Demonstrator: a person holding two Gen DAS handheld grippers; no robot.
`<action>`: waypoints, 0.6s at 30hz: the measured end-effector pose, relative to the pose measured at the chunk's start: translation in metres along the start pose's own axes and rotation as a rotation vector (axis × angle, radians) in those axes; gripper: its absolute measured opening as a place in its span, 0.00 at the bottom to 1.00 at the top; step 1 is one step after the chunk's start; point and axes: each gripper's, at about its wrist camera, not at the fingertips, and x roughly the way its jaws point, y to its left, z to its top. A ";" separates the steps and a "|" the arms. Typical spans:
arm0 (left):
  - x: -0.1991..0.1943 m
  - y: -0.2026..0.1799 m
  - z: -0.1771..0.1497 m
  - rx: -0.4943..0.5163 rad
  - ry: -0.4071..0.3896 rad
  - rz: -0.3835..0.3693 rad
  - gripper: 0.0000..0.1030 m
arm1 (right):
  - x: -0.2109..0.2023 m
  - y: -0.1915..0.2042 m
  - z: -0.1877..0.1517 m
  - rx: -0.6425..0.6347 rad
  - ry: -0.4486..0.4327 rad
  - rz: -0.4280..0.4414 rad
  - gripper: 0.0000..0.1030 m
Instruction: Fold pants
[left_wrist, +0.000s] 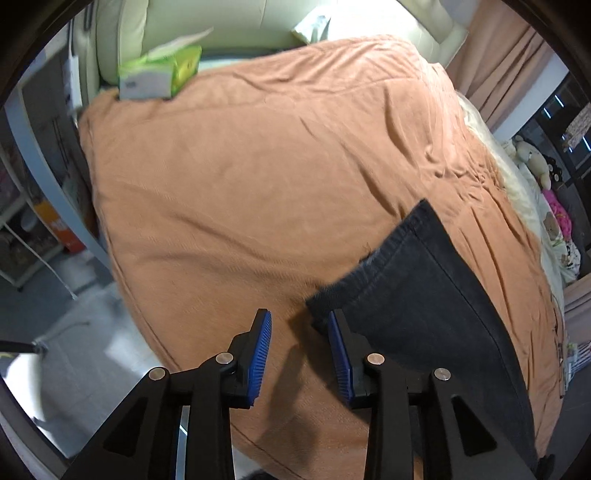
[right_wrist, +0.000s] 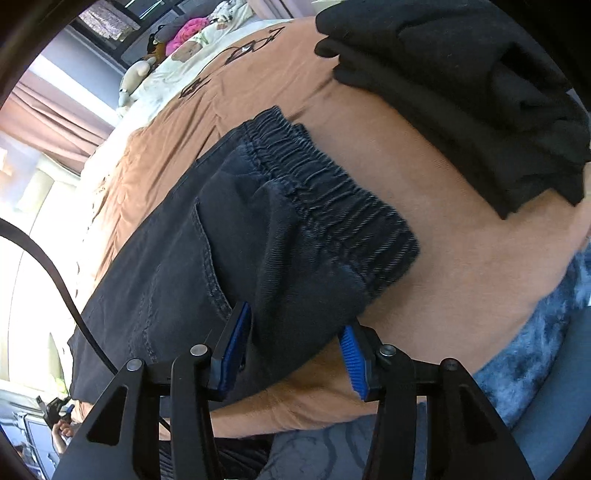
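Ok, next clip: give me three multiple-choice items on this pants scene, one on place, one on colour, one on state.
1. Where do the pants lie?
A on the orange bedspread
B on the floor
C on a chair

2. What colour are the gripper pads?
A red
B blue
C white

3. How does the right gripper stand?
A shut on the pants
B jaws apart, cloth between them
C holding the green box

Answers: 1 A, bedspread shows all round them; 2 B, blue ribbed pads in both views; 3 B, pads stand clear of the cloth.
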 end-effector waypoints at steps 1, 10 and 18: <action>-0.003 0.000 0.002 0.002 -0.008 -0.004 0.36 | -0.005 0.001 -0.001 -0.006 -0.004 -0.005 0.46; -0.020 -0.048 0.021 0.089 -0.056 -0.057 0.50 | -0.040 0.029 -0.007 -0.134 -0.116 -0.071 0.66; 0.001 -0.122 0.021 0.159 -0.017 -0.127 0.50 | -0.004 0.069 0.019 -0.286 -0.132 -0.036 0.66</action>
